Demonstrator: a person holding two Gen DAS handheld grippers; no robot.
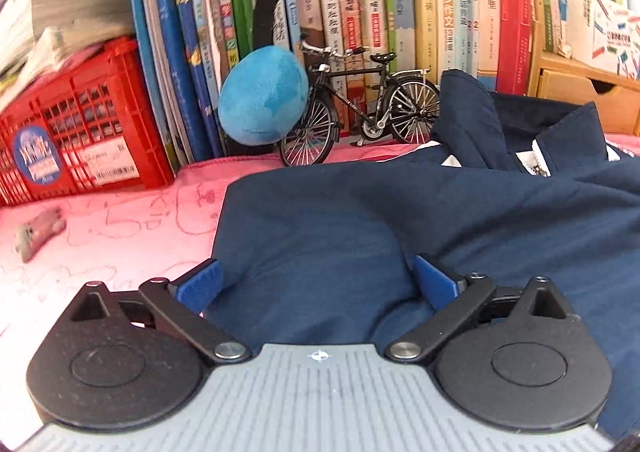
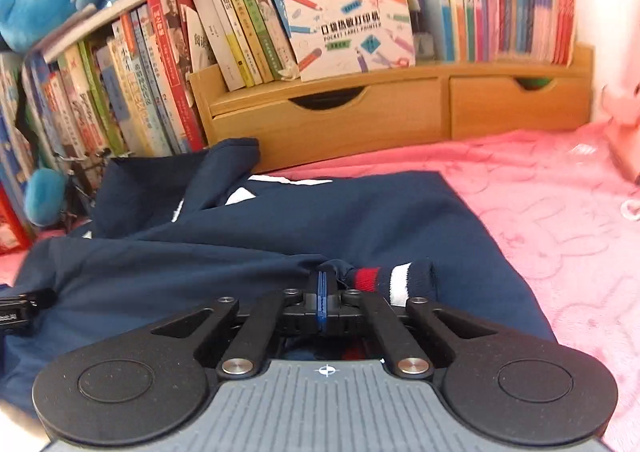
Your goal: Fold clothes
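A navy blue jacket (image 1: 400,212) with white trim and a zipper lies on a pink blanket (image 1: 112,236). My left gripper (image 1: 316,282) is open, its blue pads set wide apart over the jacket's left part, with cloth bulging between them. In the right wrist view the jacket (image 2: 280,228) lies partly folded, collar toward the books. My right gripper (image 2: 322,284) is shut on the jacket's cloth beside the sleeve cuff (image 2: 394,276), which has red and white stripes.
A row of books (image 1: 360,4) stands behind. A red crate (image 1: 80,132), a blue plush ball (image 1: 262,96) and a model bicycle (image 1: 356,108) stand at the back left. A wooden drawer unit (image 2: 400,108) stands at the back right. The pink blanket (image 2: 560,220) extends to the right.
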